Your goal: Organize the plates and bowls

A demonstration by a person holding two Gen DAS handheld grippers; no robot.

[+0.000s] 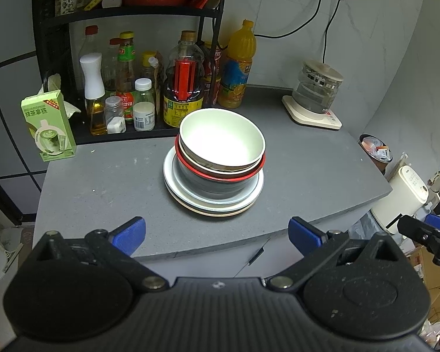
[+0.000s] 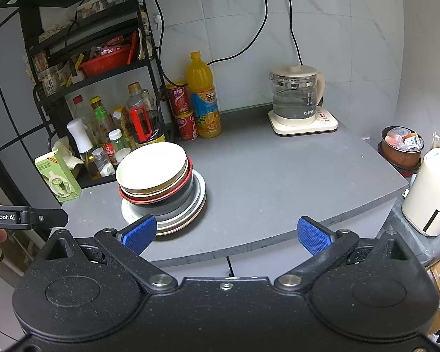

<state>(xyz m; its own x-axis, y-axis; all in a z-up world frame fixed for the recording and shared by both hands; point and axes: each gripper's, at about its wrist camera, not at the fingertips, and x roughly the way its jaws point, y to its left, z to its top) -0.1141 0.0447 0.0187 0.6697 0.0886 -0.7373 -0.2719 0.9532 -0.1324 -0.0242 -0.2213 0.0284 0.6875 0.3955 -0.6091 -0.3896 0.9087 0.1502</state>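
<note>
One stack of dishes stands mid-counter. On top is a white bowl [image 1: 221, 137] [image 2: 151, 164], nested in a red-rimmed dark bowl [image 1: 220, 180] [image 2: 173, 196]. Under them lie flat plates [image 1: 173, 189] [image 2: 190, 214], white above and pinkish at the bottom. My left gripper [image 1: 217, 236] is open in front of the stack, short of the counter's front edge, with nothing between its blue pads. My right gripper [image 2: 226, 234] is also open and empty, to the right of the stack; its left pad overlaps the plates' rim in the right wrist view.
A black rack [image 1: 48, 67] with sauce and oil bottles [image 1: 184, 88] fills the back left, beside a green carton [image 1: 48, 126] and an orange juice bottle [image 2: 203, 96]. A glass kettle [image 2: 296, 99] on its base stands at the back right. The grey counter [image 2: 278, 176] drops off at front and right.
</note>
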